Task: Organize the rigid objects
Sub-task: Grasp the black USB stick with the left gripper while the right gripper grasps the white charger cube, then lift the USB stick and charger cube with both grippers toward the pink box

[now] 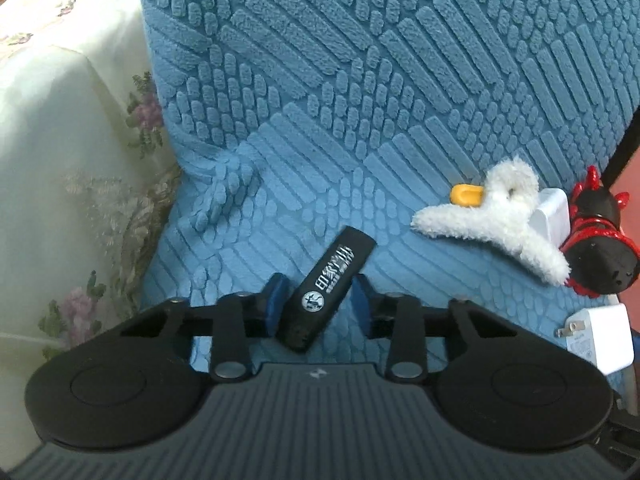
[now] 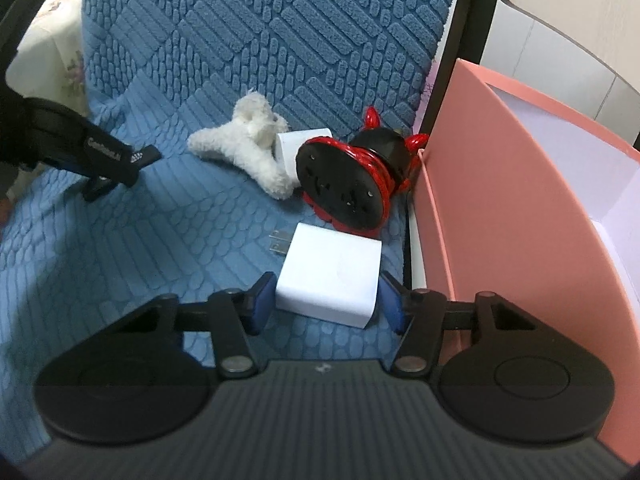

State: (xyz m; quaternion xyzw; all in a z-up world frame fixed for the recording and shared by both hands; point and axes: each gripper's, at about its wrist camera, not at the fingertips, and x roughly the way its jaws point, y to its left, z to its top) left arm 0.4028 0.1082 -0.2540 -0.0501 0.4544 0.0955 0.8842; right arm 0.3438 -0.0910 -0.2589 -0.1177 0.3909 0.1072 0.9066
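Observation:
A black stick with white print (image 1: 330,284) lies slanted on the blue textured seat cover (image 1: 320,120). My left gripper (image 1: 319,300) is shut on it, with the blue pads against its two sides. A white plug charger (image 2: 330,280) rests flat on the seat between the pads of my right gripper (image 2: 326,300). These jaws stand open, with a thin gap at the right pad. The same charger (image 1: 596,336) shows at the right edge of the left wrist view. The stick's end (image 2: 150,156) shows at the left of the right wrist view.
A white fluffy hair claw (image 2: 248,140) with a yellow beak, a second white charger (image 2: 296,148) and a black reel wound with red cord (image 2: 348,184) lie at the seat's back right. A pink open box (image 2: 500,200) stands right of the seat. Floral cloth (image 1: 60,160) lies to the left.

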